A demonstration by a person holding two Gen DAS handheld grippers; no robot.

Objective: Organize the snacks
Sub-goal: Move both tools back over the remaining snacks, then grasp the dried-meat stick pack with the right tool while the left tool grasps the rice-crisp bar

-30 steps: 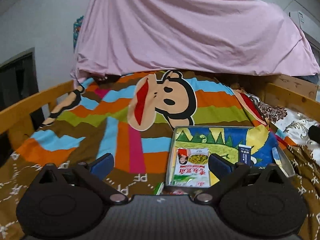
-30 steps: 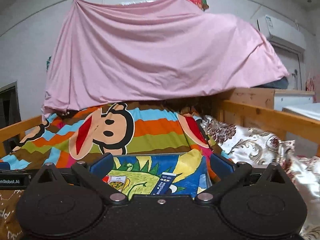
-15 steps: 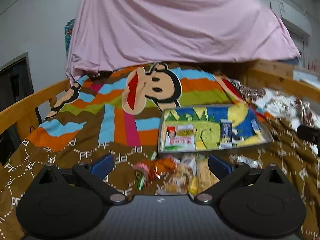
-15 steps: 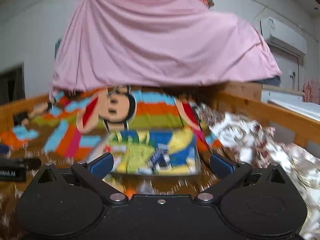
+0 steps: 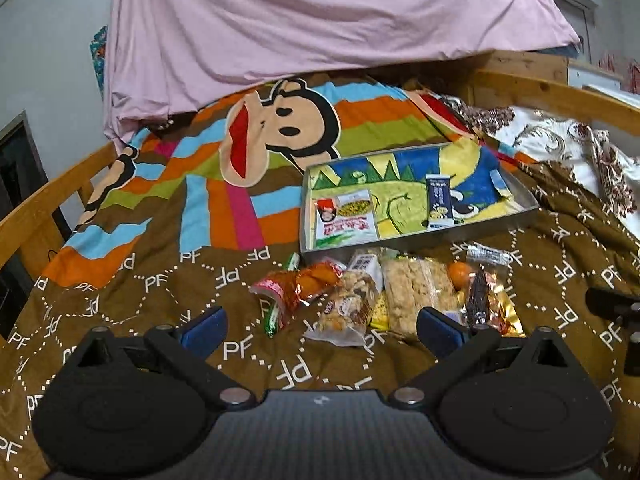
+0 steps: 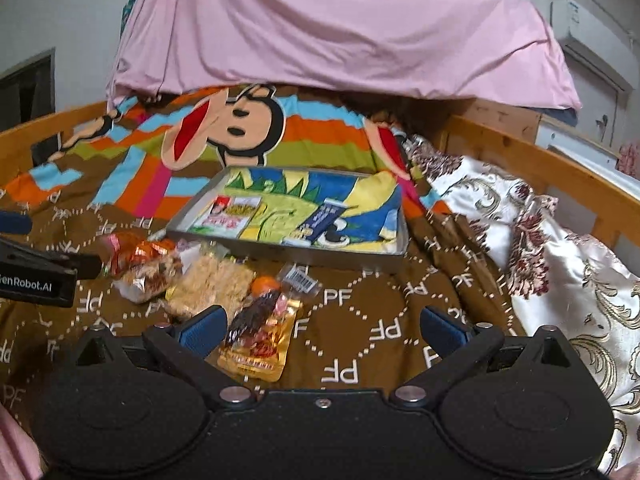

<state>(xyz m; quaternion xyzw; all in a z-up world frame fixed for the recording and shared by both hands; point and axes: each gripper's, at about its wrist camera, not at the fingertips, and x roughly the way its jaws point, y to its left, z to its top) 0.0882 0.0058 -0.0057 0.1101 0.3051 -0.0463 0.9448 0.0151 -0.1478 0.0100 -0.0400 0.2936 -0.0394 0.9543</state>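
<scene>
A grey tray [image 5: 524, 210] with a cartoon lining lies on the bed; in it are a white and red snack packet [image 5: 346, 220] and a dark blue bar [image 5: 439, 200]. In front of the tray sits a heap of snacks: an orange wrapper [image 5: 298, 284], a nut bar [image 5: 348, 304], a rice crisp block [image 5: 412, 288] and a gold packet [image 5: 490, 304]. My left gripper [image 5: 320, 330] hangs open just short of the heap. My right gripper [image 6: 322, 330] is open too, above the gold packet [image 6: 260, 336], with the tray [image 6: 394, 258] beyond it.
The brown and striped blanket [image 5: 160, 208] covers the bed. Wooden rails [image 5: 44, 204] run along both sides [image 6: 560, 168]. A pink sheet [image 5: 312, 20] hangs at the back. A flowered quilt [image 6: 560, 248] lies to the right.
Both grippers have pulled back and tilted down, so the snack heap in front of the tray has come into view. Both stay open with nothing held.
</scene>
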